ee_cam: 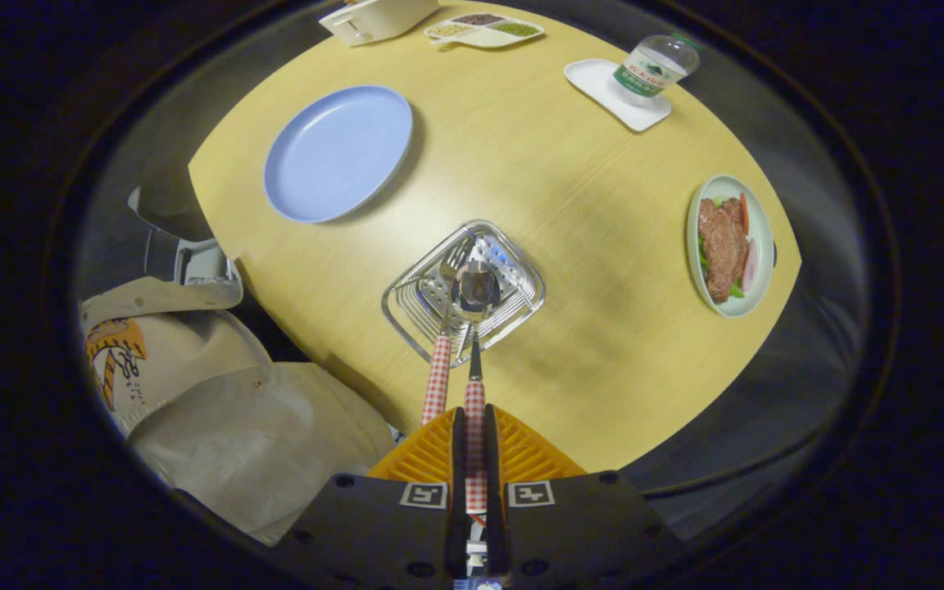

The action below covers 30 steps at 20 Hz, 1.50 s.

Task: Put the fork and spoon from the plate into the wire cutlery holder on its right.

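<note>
Pale wood surface (570,246) carries the emptied blue plate (338,153) and, to its right, the wire cutlery holder (513,305) with the fork (437,373) already in, while the claw (474,434), clamped on the spoon (474,328), hangs above it, needing only lowering and release.

Warm, even light falls from above onto my table (570,270), leaving a soft bright sheen across its middle. The blue plate (338,153) throws a faint shadow to its right. The wire holder (464,291) glints sharply. Focus is crisp at centre, while the fisheye bends and darkens everything toward the rim.
</note>
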Each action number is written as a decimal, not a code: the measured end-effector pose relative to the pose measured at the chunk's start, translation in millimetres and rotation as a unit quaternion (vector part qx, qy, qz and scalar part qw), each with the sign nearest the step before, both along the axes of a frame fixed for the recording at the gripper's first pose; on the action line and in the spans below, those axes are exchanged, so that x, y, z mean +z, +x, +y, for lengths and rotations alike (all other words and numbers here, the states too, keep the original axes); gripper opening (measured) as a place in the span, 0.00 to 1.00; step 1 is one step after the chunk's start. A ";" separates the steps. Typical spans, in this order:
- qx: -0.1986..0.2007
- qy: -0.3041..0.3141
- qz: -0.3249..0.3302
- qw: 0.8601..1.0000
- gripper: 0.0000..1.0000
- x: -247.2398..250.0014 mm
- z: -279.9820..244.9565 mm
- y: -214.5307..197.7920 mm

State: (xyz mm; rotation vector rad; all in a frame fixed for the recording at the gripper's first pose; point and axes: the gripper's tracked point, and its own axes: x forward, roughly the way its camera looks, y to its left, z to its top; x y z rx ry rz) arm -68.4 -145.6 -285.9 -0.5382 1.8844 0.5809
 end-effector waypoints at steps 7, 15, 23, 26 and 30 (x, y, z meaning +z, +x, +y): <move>-0.026 0.015 -0.018 0.999 0.20 -5.3 11.7 16.3; -0.155 0.078 -0.167 0.970 0.75 7.9 38.3 46.7; -0.297 0.181 -0.347 0.871 0.99 51.2 99.7 50.9; -0.305 0.199 -0.435 0.824 0.99 72.0 116.4 54.9; -0.316 0.205 -0.526 0.762 0.99 97.2 132.9 49.9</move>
